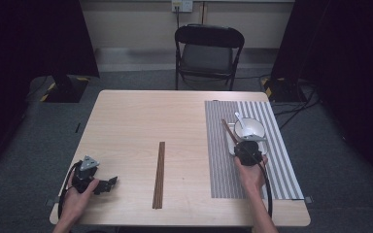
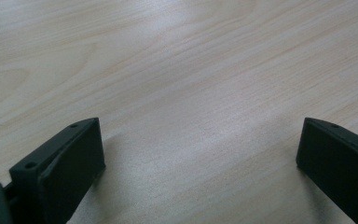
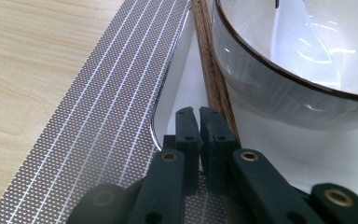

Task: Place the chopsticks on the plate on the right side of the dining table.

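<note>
Two forearms enter my high view from the bottom edge. My left hand (image 1: 80, 191) rests low on the table (image 1: 141, 121) near its front left corner, holding the left gripper (image 1: 110, 183) turned sideways so that its jaws point rightward toward the pair of brown chopsticks (image 1: 159, 174) lying lengthwise at the table's middle, well apart from it. My right hand (image 1: 251, 172) reaches forward over the striped placemat (image 1: 218, 145), with the right gripper (image 1: 245, 144) at the near edge of the white tray (image 1: 231, 145). On that tray sits a white bowl (image 1: 249, 129) with a white spoon (image 1: 239, 120) in it, and a brown chopstick (image 1: 228, 130) slants just left of the bowl.

Left gripper view: the left gripper (image 2: 200, 149) lies just above bare wood (image 2: 177, 70), its jaws standing wide apart with nothing between them.

Right gripper view: the right gripper (image 3: 198, 114) has its jaws drawn together, with a thin gap showing between the pads, at the tray's (image 3: 182, 79) near corner. The chopstick (image 3: 210, 70) runs forward from just beside the right pad, against the bowl's (image 3: 279, 88) wall; I cannot tell whether the pads pinch it. The placemat (image 3: 98, 121) extends to the left.
</note>
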Motion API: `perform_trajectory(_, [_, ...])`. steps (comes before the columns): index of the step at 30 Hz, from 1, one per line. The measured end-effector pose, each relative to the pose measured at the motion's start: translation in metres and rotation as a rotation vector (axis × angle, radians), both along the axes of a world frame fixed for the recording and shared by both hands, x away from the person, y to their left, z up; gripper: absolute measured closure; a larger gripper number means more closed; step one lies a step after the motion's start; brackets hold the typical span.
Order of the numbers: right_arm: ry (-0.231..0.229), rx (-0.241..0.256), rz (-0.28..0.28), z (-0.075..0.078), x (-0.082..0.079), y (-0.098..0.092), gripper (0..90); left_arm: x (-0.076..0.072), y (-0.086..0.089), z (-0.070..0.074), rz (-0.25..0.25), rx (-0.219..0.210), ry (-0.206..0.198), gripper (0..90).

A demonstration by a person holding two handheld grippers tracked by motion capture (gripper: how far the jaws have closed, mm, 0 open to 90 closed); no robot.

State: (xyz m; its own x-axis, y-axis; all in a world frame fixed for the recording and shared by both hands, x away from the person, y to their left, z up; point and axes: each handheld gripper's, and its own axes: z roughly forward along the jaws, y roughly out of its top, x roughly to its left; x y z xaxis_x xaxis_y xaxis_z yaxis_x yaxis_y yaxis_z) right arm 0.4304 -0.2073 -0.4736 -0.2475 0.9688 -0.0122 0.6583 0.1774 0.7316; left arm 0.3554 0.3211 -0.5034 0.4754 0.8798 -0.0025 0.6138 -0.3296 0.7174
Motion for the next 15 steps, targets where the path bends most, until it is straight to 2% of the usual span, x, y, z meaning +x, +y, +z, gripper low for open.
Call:
perform_trajectory(6, [-0.003,0.006,-0.002,-0.001,-0.002,-0.002,87.3,0.000,0.000,0.000,0.000,0.000,0.000,0.2])
perform_trajectory(11, [-0.010,0.038,-0.019,-0.005,-0.006,-0.009,87.6,0.000,0.000,0.000,0.001,0.001,0.000,0.2])
perform_trajectory(15, [-0.007,0.026,-0.022,-0.004,-0.007,-0.013,87.6,0.000,0.000,0.000,0.001,0.000,0.000,0.2])
